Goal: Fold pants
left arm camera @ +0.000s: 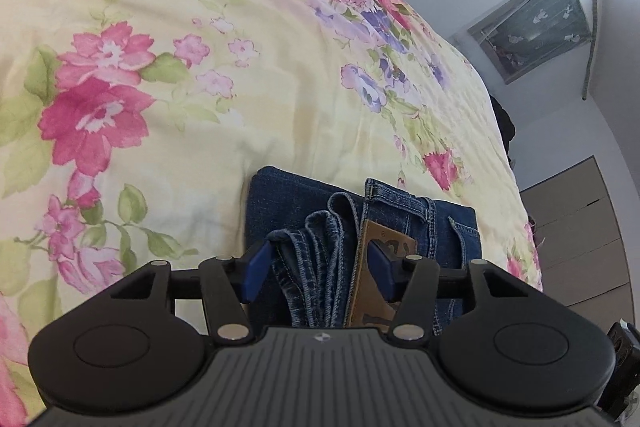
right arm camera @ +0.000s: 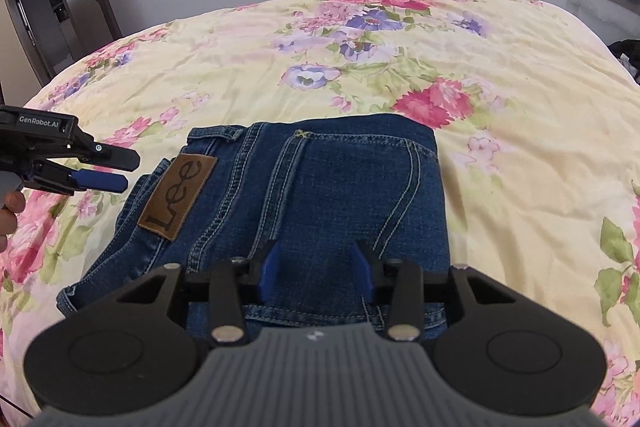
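Note:
Folded blue jeans [right arm camera: 320,187] lie in a compact rectangle on the bed, with a brown leather patch [right arm camera: 178,195] on the waistband at their left. My right gripper [right arm camera: 318,269] hovers over the near edge of the jeans, open, with nothing pinched between its blue pads. My left gripper [right arm camera: 130,171] sits just left of the waistband, open and a little apart from the cloth. In the left wrist view the stacked denim layers [left arm camera: 288,195] and the patch [left arm camera: 372,239] show between and beyond the spread fingers of the left gripper [left arm camera: 320,267].
A yellow floral quilt [right arm camera: 520,187] covers the bed on all sides of the jeans. A hand [right arm camera: 10,211] holds the left gripper. A door [right arm camera: 48,7] stands at far left, a curtained window [left arm camera: 536,27] on the wall, and something dark [right arm camera: 628,55] at the bed's right edge.

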`<state>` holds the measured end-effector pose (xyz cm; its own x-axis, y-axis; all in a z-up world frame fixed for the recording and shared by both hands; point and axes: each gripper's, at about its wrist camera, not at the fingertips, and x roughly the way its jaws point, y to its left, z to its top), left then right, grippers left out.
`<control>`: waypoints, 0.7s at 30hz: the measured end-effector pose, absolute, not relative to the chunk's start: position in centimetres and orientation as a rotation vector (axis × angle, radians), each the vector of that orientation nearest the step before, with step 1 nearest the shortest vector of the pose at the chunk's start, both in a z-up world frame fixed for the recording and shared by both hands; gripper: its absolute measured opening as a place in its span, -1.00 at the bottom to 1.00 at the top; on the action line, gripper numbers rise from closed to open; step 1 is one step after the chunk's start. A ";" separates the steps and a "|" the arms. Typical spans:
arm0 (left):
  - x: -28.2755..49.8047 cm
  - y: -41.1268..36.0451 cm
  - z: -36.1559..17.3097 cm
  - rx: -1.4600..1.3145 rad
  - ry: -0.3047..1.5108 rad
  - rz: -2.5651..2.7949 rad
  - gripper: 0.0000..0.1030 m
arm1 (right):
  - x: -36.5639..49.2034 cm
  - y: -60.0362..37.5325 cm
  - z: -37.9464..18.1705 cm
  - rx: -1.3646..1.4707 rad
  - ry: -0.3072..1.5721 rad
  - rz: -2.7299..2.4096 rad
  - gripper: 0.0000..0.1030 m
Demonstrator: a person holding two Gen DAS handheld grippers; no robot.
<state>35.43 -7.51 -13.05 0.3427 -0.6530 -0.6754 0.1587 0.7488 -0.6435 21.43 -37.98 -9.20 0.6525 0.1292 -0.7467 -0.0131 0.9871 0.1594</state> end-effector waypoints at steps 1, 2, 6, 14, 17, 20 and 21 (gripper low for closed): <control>35.5 -7.8 -13.3 -0.543 1.103 -0.567 0.19 | 21.3 -38.0 -9.2 0.149 0.855 0.081 -0.26; 35.6 -8.1 -13.6 -0.559 1.105 -0.577 0.18 | 21.3 -38.1 -9.2 0.153 0.854 0.081 -0.26; 36.2 -10.0 -14.3 -0.521 1.124 -0.575 0.02 | 21.3 -38.3 -9.2 0.164 0.857 0.086 -0.26; 34.5 -12.6 -9.1 -0.353 0.980 -0.679 -0.73 | 21.4 -39.6 -9.8 0.277 0.873 0.062 -0.27; 33.3 -13.2 -5.7 -0.240 0.883 -0.762 -0.79 | 21.1 -39.8 -9.8 0.313 0.871 0.082 -0.43; 34.1 -13.5 -5.2 -0.153 0.865 -0.772 -0.82 | 21.5 -39.6 -10.1 0.374 0.875 0.109 -0.68; 34.7 -13.4 -5.9 -0.145 0.887 -0.752 -0.82 | 21.8 -39.3 -10.2 0.379 0.877 0.115 -0.71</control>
<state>34.72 -13.39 -5.90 0.3976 -0.6490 -0.6486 0.5342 0.7385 -0.4115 21.78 -39.30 -10.19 0.6379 0.2519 -0.7278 0.0554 0.9275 0.3696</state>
